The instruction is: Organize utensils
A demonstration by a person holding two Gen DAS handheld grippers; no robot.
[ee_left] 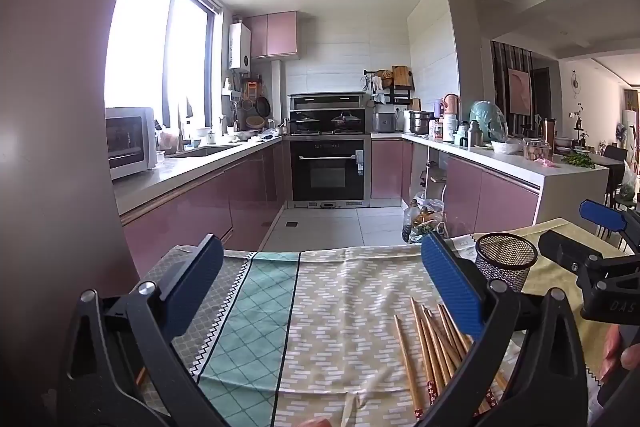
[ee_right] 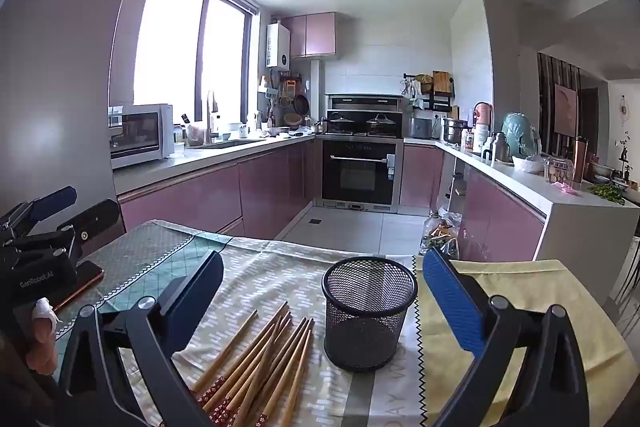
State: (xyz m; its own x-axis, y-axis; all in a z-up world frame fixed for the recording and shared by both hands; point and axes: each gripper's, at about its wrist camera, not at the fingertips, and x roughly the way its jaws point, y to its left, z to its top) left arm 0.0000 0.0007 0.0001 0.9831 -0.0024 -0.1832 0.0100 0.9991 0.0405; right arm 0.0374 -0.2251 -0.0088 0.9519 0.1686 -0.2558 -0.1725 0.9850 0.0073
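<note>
Several wooden chopsticks (ee_right: 260, 359) with red patterned ends lie loose on the tablecloth, left of an empty black mesh holder (ee_right: 368, 311) that stands upright. My right gripper (ee_right: 324, 291) is open and empty, hovering above both. My left gripper (ee_left: 324, 283) is open and empty over the cloth; in its view the chopsticks (ee_left: 432, 347) lie under its right finger and the holder (ee_left: 506, 261) stands beyond. Each gripper shows at the edge of the other's view: the right one (ee_left: 592, 239), the left one (ee_right: 60, 211).
The table carries a patterned cloth (ee_left: 320, 307) with a yellow cloth (ee_right: 520, 299) on its right part. Beyond the far edge are the kitchen floor, pink cabinets, an oven (ee_right: 358, 171) and a white counter (ee_right: 560, 195). A phone-like object (ee_right: 84, 287) lies at the left.
</note>
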